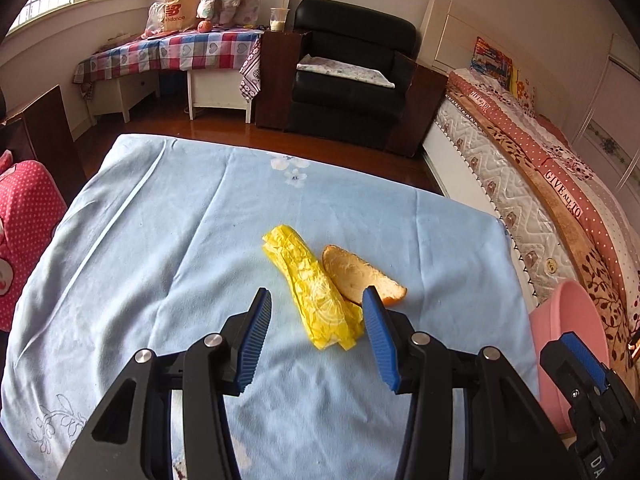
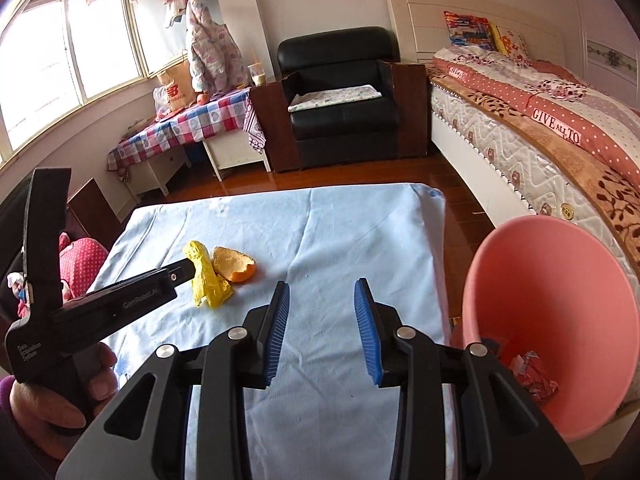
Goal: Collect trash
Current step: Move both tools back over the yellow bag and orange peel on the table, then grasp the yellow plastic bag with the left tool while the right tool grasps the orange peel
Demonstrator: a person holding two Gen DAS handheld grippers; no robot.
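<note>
1. The left gripper (image 1: 316, 300) is hovering low over the light-blue cloth (image 1: 168, 240) that covers the table; its blue-padded jaws are standing wide apart and gripping nothing.
2. A crumpled yellow wrapper (image 1: 308, 280) is lying on the cloth, and its near end is sitting between the spread left fingers. Whether either pad is touching it cannot be told.
3. A piece of orange peel (image 1: 356, 276) is lying just beside the wrapper on its right, pale inside facing up, with its near edge partly hidden behind the right-hand pad.
4. From the right wrist view, the left gripper (image 2: 192, 270) is reaching to the wrapper (image 2: 208, 280), with the peel (image 2: 234, 266) close against the wrapper's far side.
5. The right gripper (image 2: 322, 288) is hanging over bare cloth (image 2: 340, 232), well apart from both scraps; its jaws are also standing apart and are gripping nothing.
6. A pink bin (image 2: 560, 288) is sitting off the table's right edge, tilted toward the camera, with a red crumpled wrapper (image 2: 534, 374) lying inside at the bottom.
7. A bed (image 2: 540, 120) is standing behind the bin.
</note>
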